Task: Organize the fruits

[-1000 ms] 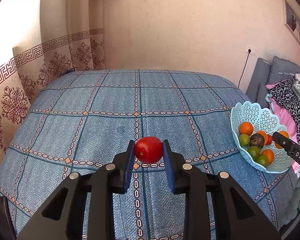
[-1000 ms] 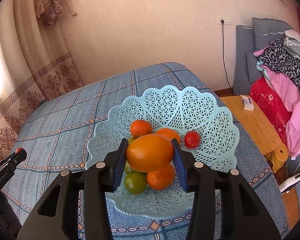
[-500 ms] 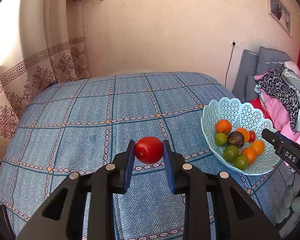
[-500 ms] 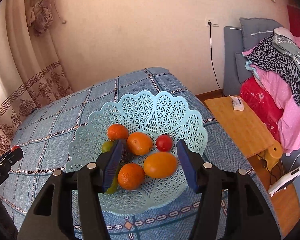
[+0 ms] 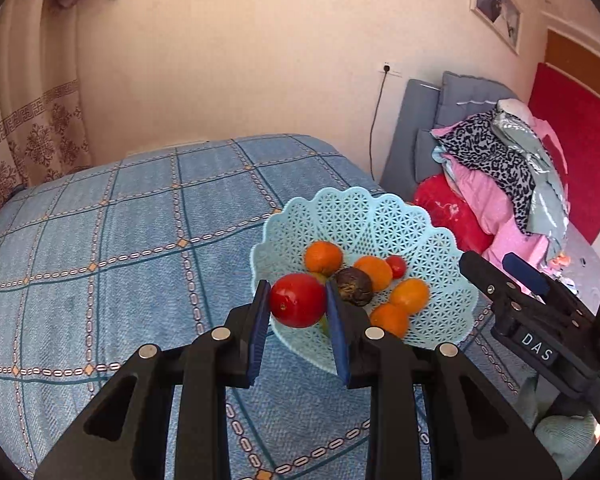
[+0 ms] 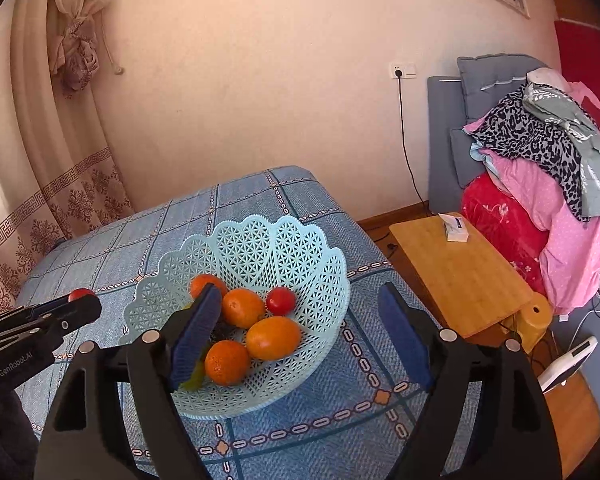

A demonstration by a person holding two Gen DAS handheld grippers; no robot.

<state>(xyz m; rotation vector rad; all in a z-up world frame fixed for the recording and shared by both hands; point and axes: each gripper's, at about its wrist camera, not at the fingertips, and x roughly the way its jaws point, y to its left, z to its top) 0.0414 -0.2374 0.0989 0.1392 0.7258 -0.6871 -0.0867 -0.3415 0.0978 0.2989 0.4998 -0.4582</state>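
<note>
My left gripper point(image 5: 298, 304) is shut on a red tomato point(image 5: 298, 300) and holds it at the near left rim of the light blue lattice fruit basket point(image 5: 364, 216). The basket holds several oranges point(image 6: 273, 337), a small red tomato point(image 6: 281, 300), a dark brown fruit point(image 5: 354, 286) and green fruit mostly hidden. My right gripper point(image 6: 300, 320) is open and empty, its jaws wide apart just above the basket point(image 6: 260, 240). The left gripper shows at the left of the right wrist view point(image 6: 76, 304), the right gripper at the right of the left wrist view point(image 5: 500, 272).
The basket stands near the right edge of a table covered by a blue checked cloth point(image 5: 120, 240). A low wooden side table point(image 6: 460, 272) stands to the right, with a pile of clothes point(image 6: 548, 184) behind it. Curtains point(image 6: 40, 200) hang at the left.
My right gripper opened wider and pulled back from the orange it dropped in the basket. My left gripper carried the red tomato to the right, up to the basket's rim.
</note>
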